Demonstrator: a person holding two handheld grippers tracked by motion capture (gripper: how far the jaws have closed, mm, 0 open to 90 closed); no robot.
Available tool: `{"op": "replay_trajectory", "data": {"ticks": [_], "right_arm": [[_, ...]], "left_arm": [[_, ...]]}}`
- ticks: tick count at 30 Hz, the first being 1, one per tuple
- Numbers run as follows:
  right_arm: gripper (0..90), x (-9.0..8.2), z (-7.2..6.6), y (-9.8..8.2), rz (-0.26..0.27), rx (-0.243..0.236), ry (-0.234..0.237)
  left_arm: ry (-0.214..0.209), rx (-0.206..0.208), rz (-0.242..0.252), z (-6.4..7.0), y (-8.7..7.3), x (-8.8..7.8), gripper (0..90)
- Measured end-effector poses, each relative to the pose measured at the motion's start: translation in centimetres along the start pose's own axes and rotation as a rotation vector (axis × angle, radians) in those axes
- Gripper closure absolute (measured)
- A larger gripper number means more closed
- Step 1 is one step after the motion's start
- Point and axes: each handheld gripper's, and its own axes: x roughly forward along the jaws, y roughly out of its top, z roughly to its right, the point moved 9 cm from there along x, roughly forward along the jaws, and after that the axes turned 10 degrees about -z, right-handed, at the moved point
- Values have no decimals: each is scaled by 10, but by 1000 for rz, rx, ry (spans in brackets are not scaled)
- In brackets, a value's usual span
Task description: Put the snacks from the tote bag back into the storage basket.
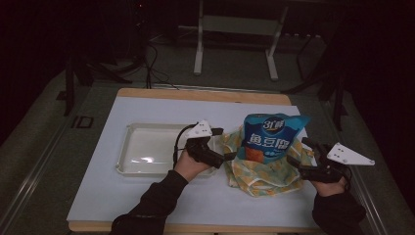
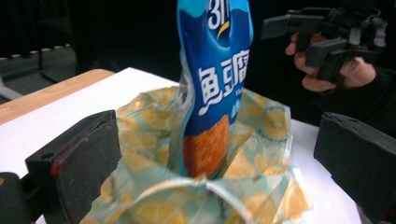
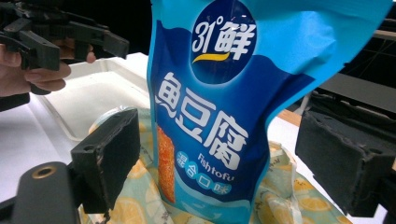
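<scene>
A blue snack pouch [image 1: 271, 137] with white lettering stands upright inside a crumpled yellow lemon-print bag [image 1: 259, 174] on the white mat. My left gripper [image 1: 224, 144] is at the bag's left edge, open. In the left gripper view its jaws stand wide apart around the lemon-print bag [image 2: 149, 168] and the pouch [image 2: 215, 102]. My right gripper [image 1: 301, 152] sits at the bag's right side, also open. In the right gripper view the pouch [image 3: 224, 107] rises between its spread jaws, with neither jaw pressing on it. The lemon-print bag [image 3: 130, 205] lies below.
A shallow white tray [image 1: 128, 147] rests left of the bag, under the left hand. The white mat [image 1: 147, 200] covers a wooden table [image 1: 195, 94]. A metal stand [image 1: 198, 54] and cables are on the dark floor behind.
</scene>
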Motion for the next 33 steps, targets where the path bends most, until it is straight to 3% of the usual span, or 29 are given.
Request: {"op": "replay_trajectory", "data": {"ticks": [8,22,28,32,33], "right_arm": [[139,11,6,0,-9,11,-19],[194,31,16,-8,-64,48,-25],[308,39,17,-13,-87,74,-29],[325,41,16,-12,-78,73,-31],[343,41,16,-12,-78,75,-25]], "left_arm": [[-24,2,-5,-1,12,21,11],[-27,-13,-54,-5,16,51,73],[8,-39,-80,-10,13,61,192],[1,-16,-93,-5,13,69,345],[16,-8,-107,-5,12,71,391]]}}
